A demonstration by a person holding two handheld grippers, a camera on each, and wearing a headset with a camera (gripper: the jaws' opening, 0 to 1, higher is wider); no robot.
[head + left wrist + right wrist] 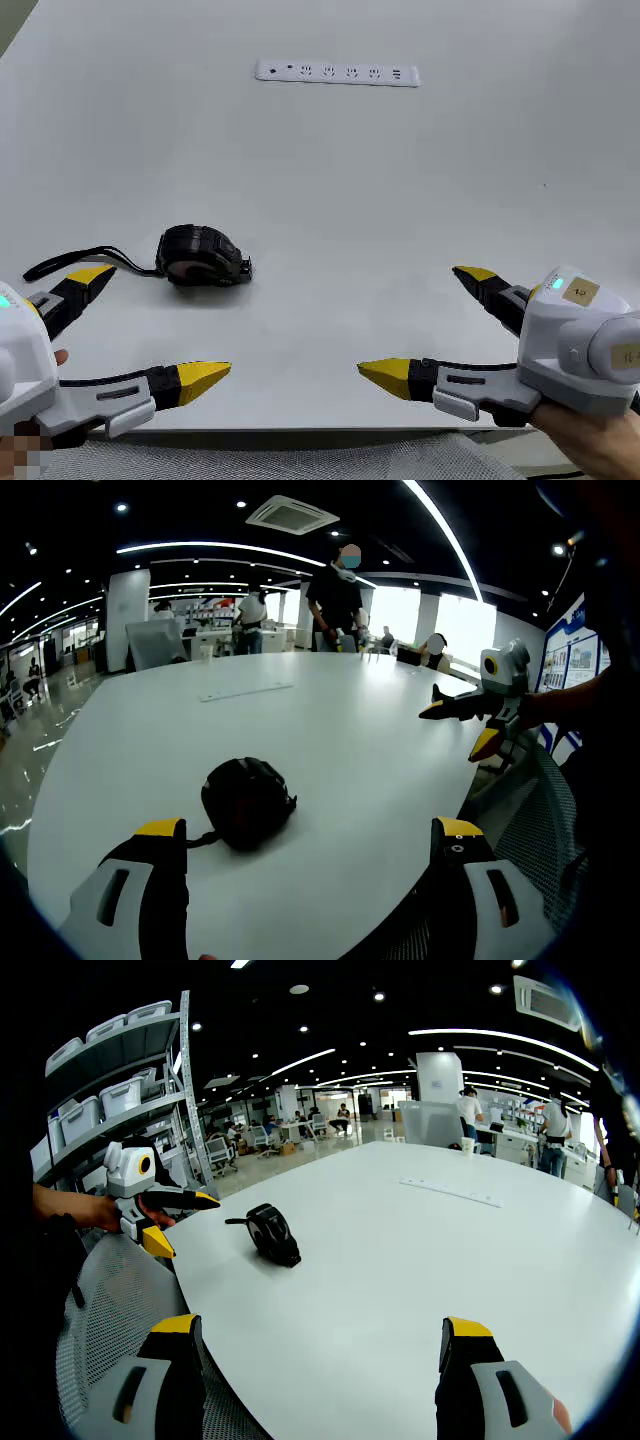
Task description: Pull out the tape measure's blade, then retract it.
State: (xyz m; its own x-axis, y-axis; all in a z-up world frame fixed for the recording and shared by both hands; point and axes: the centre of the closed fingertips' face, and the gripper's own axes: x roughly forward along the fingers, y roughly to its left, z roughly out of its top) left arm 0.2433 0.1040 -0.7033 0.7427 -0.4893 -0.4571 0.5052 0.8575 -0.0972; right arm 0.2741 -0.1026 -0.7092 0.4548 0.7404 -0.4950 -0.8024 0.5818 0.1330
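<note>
Hovering at the near edge of the white table (pixel 400 190), both grippers are spread wide with nothing between their jaws.
Nearest, at the left, the left gripper (pixel 165 320) has its yellow-tipped jaws far apart and empty; at the near right, the right gripper (pixel 410 319) is parted just as widely and is also empty. Farther in, the black tape measure (pixel 203 256) lies on the table just beyond the left gripper's jaw tips, not touching them, and well left of the right gripper. Its black strap (pixel 70 262) trails left, close to the left gripper's far jaw. Farthest, a white power strip (pixel 337 73) lies flat.
</note>
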